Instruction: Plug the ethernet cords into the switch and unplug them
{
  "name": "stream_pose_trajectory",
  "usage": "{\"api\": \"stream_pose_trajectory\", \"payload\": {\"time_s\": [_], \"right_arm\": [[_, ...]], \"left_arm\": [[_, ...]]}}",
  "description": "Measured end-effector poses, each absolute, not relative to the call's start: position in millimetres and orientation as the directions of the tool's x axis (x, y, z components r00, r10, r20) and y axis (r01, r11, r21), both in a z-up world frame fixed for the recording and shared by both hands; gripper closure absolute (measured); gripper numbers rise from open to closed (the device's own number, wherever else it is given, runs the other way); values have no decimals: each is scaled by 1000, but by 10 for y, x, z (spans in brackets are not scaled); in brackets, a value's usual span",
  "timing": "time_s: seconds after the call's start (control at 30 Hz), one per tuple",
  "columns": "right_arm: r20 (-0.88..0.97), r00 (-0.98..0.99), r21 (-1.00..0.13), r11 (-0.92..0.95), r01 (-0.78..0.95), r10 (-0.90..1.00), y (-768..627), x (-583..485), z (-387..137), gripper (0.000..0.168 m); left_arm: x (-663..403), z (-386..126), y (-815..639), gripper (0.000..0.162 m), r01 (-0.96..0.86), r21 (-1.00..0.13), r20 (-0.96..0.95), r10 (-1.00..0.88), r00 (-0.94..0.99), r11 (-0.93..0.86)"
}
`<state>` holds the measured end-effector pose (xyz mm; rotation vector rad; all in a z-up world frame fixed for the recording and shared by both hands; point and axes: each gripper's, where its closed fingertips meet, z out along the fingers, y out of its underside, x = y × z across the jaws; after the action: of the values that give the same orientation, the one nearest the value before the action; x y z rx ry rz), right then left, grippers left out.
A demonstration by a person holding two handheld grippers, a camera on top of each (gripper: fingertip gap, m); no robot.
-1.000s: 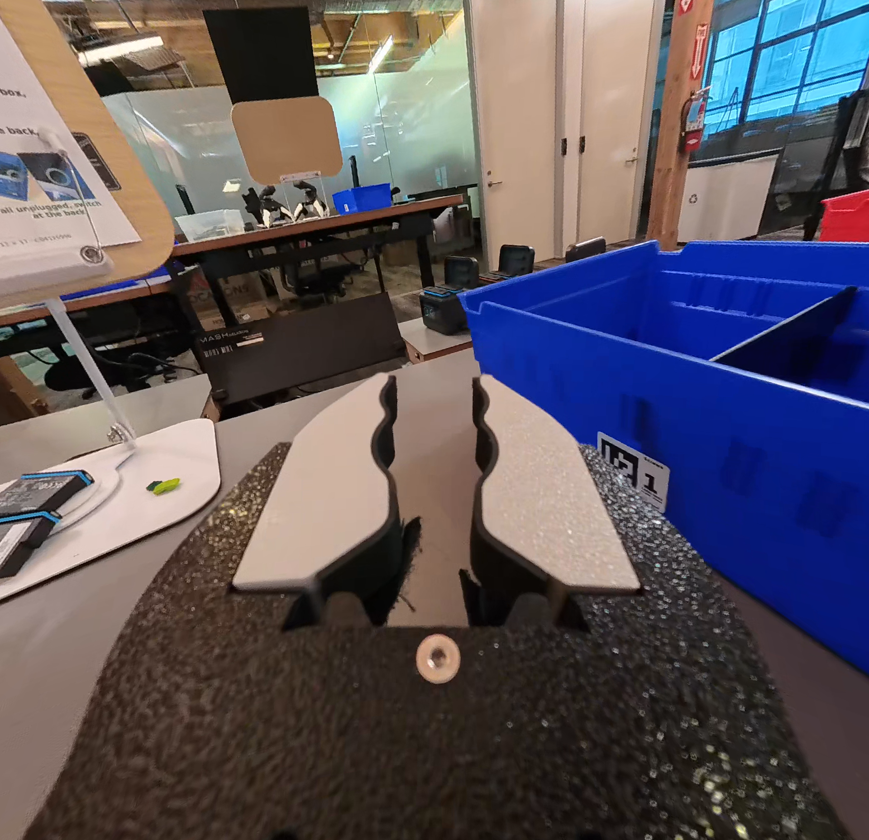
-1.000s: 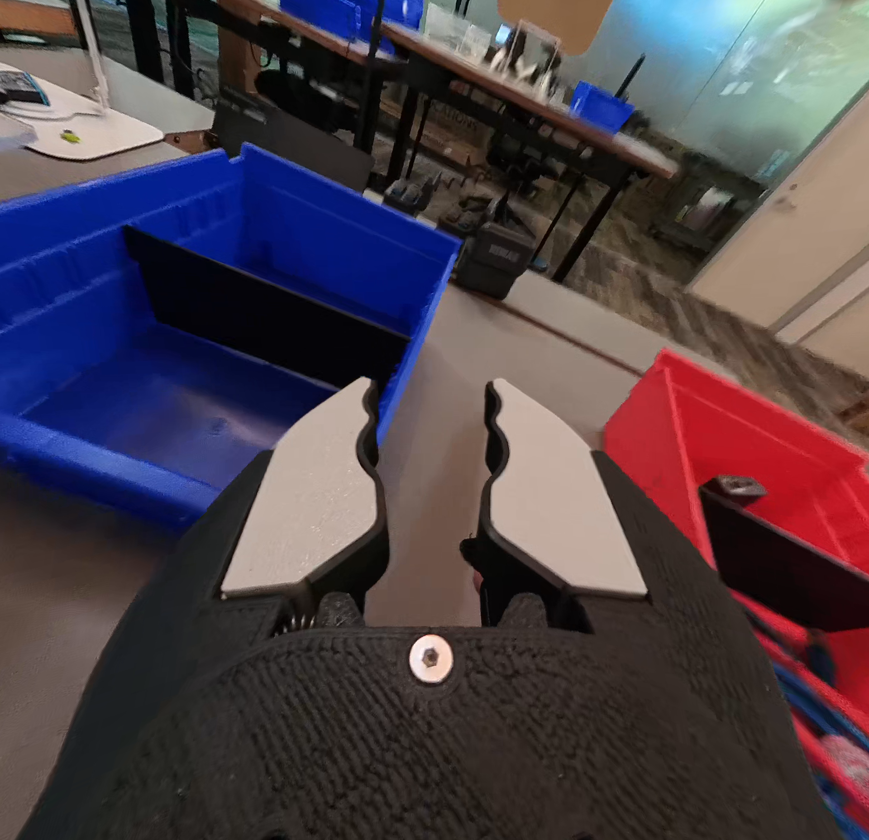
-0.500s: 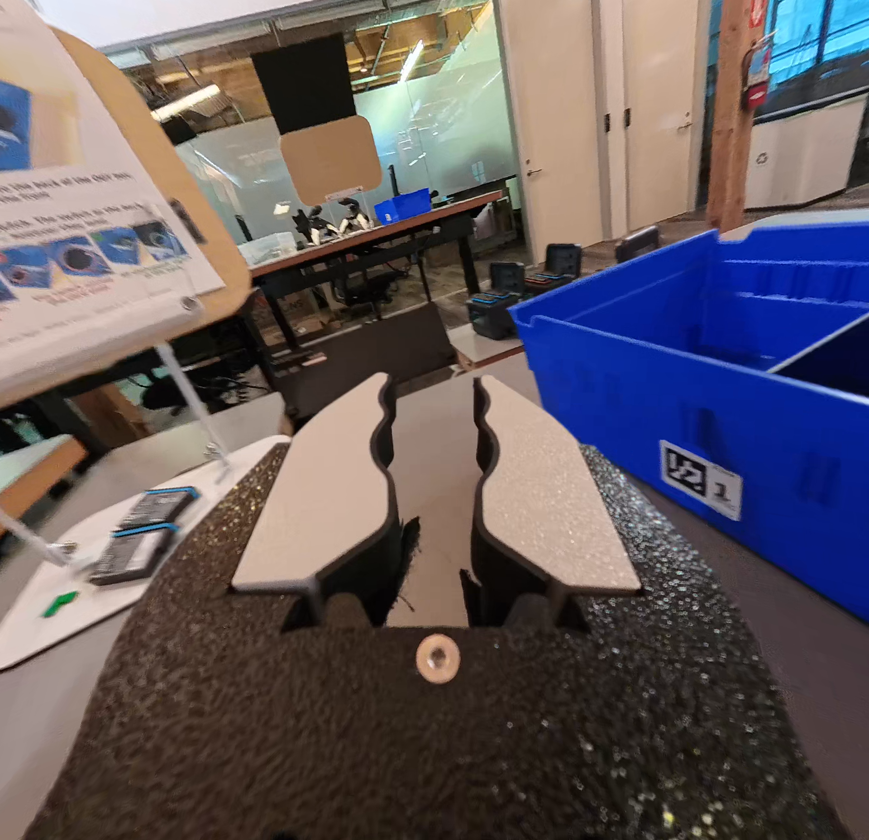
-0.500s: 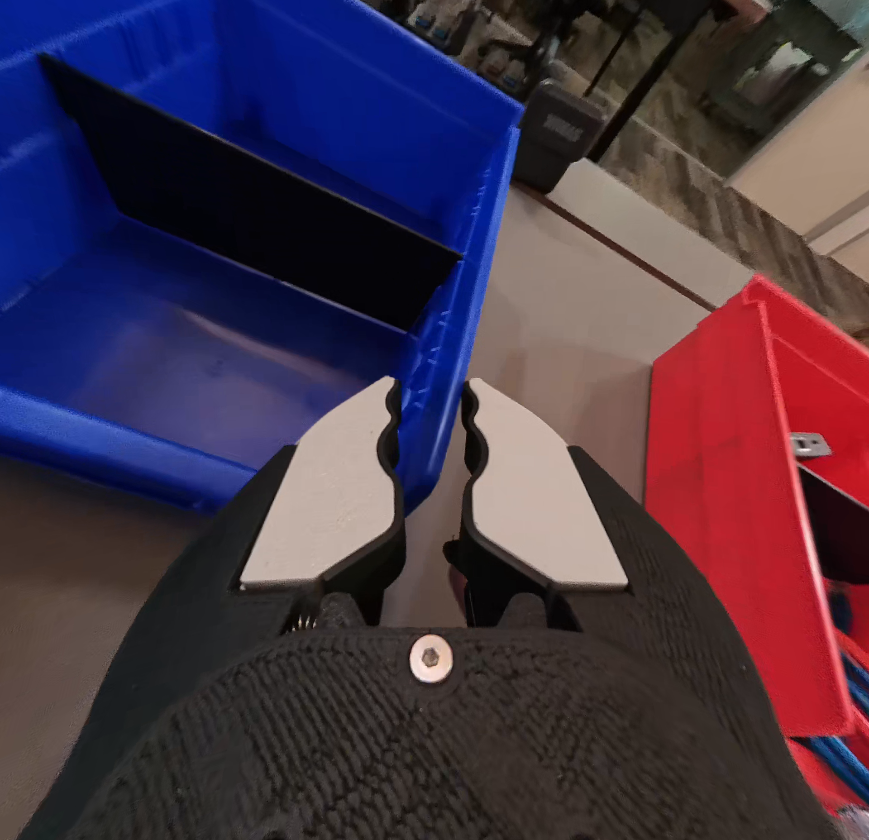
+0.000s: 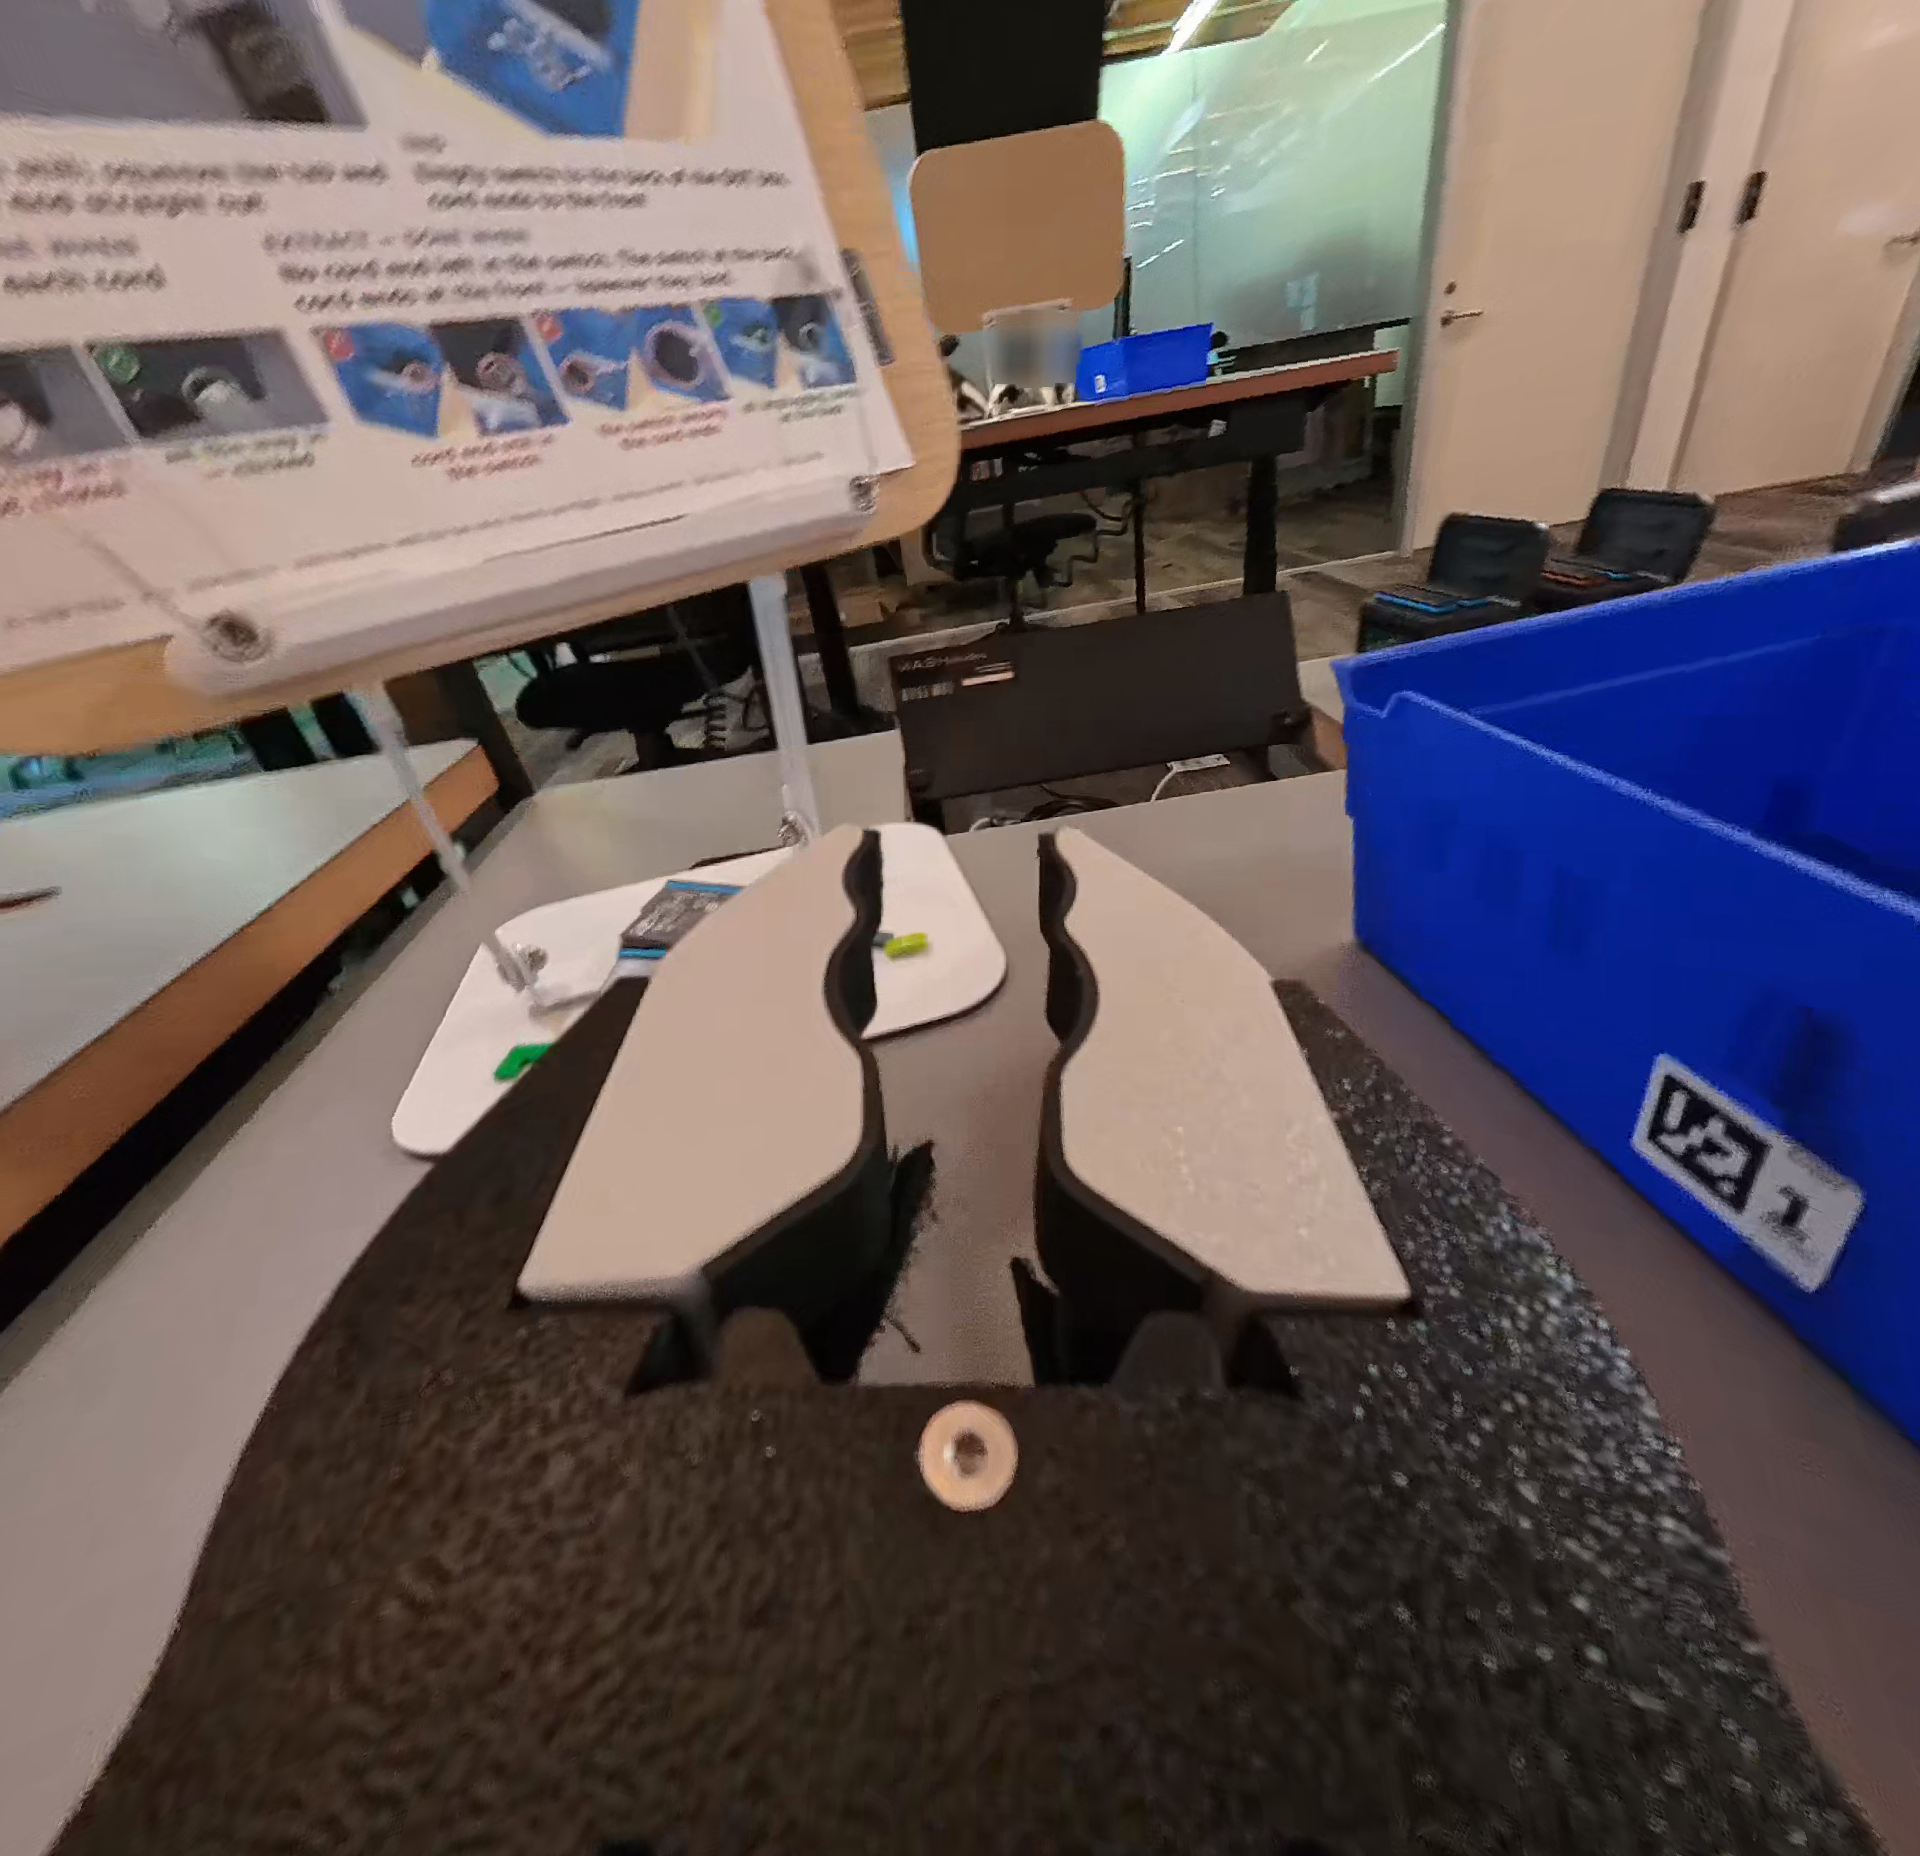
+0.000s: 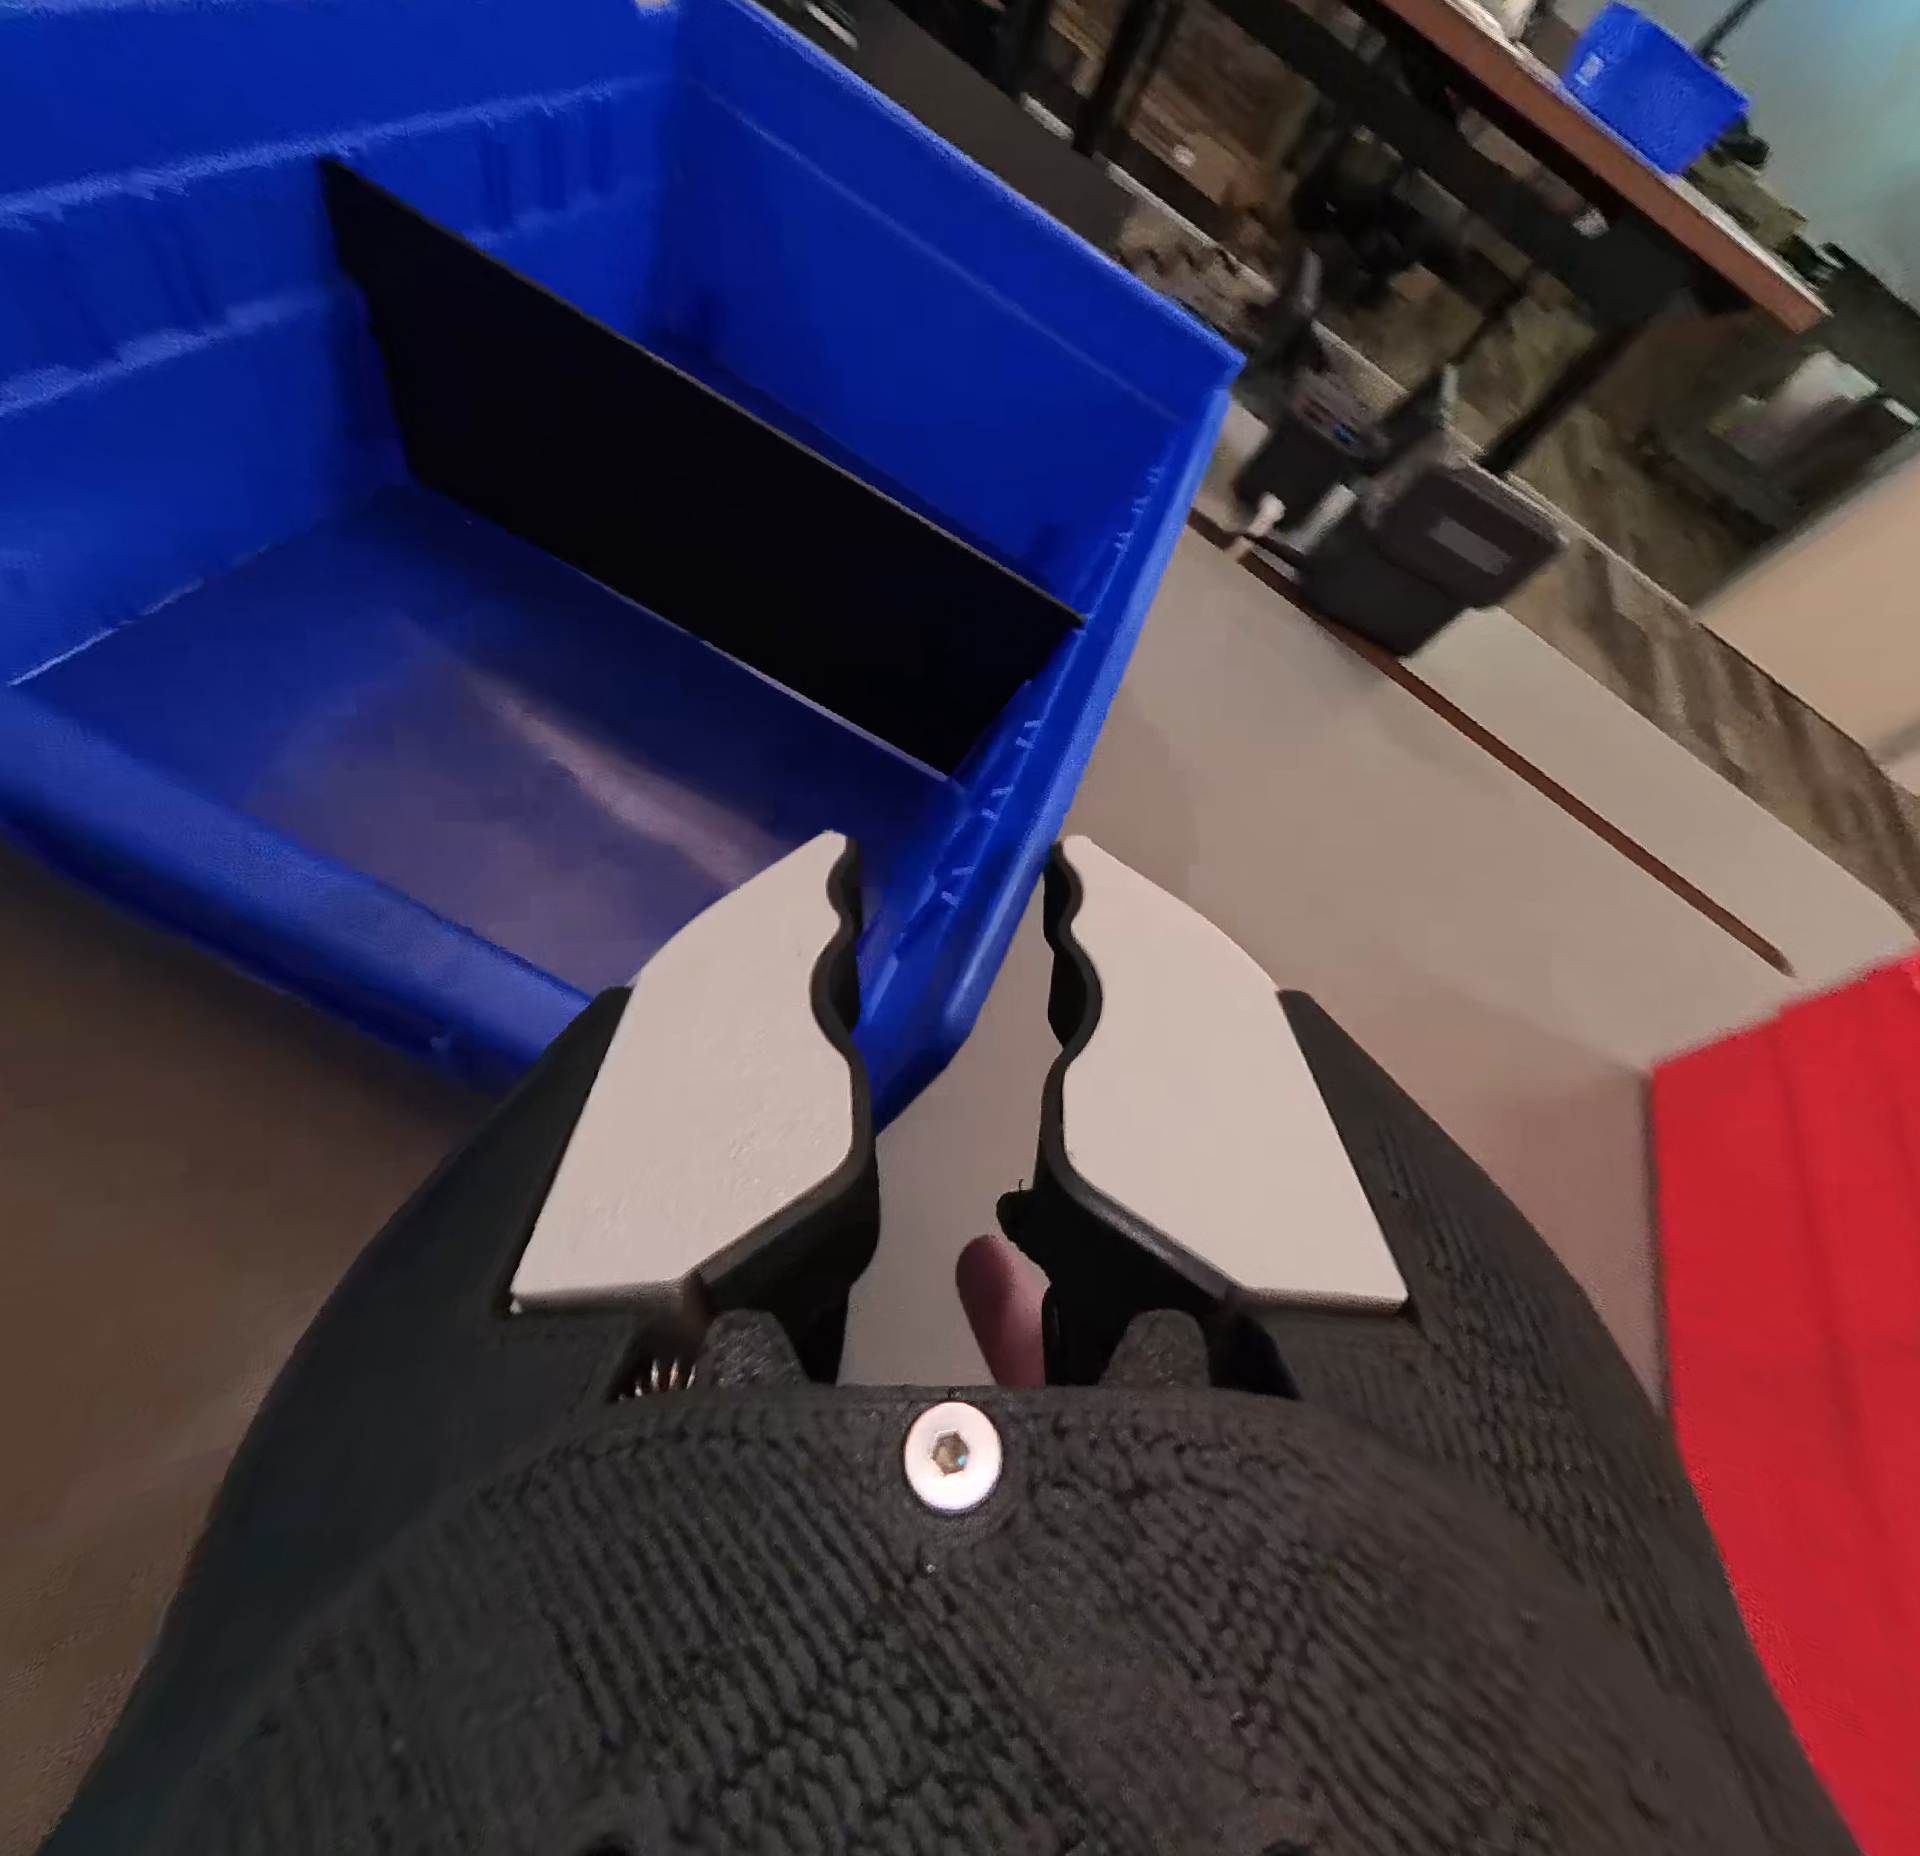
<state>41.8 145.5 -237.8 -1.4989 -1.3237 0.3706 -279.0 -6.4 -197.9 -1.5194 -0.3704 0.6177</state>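
My left gripper [image 5: 958,850] is open and empty, held low over the grey table. It points at a white stand base [image 5: 707,985] that carries a dark flat pack with a blue edge [image 5: 675,913] and small green pieces [image 5: 904,944]. A blue bin [image 5: 1621,871] stands to its right. My right gripper [image 6: 948,861] is open and empty, above the near right corner of the same blue bin [image 6: 1039,767]. The bin has a black divider [image 6: 707,518] and its near compartment looks empty.
A tilted wooden board with a printed instruction sheet [image 5: 416,300] hangs over the left on thin clear posts. A red bin [image 6: 1797,1287] stands at the right. Black cases [image 6: 1434,559] and other tables lie beyond the table's far edge.
The left gripper has swung left, bringing the white base and sheet to the centre. The right gripper narrowed, then opened a little, and tilted toward the blue bin's corner.
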Motion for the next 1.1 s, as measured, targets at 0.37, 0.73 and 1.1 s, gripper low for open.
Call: {"api": "stream_pose_trajectory", "payload": {"time_s": [0.37, 0.73, 1.1], "right_arm": [[388, 267, -877, 264, 401, 882, 1176, 8, -2195, 126], [507, 699, -850, 159, 501, 505, 2960, 2399, -1472, 124], [385, 827, -737, -404, 543, 409, 4309, 4264, -2185, 131]], "left_arm": [[-2970, -1998, -208, 133, -83, -996, -82, 623, 778, -28], [-2990, -1845, -324, 107, -219, -973, -203, 690, 695, -66], [-2960, -1839, -308, 59, -142, -990, -102, 686, 720, 2]]}}
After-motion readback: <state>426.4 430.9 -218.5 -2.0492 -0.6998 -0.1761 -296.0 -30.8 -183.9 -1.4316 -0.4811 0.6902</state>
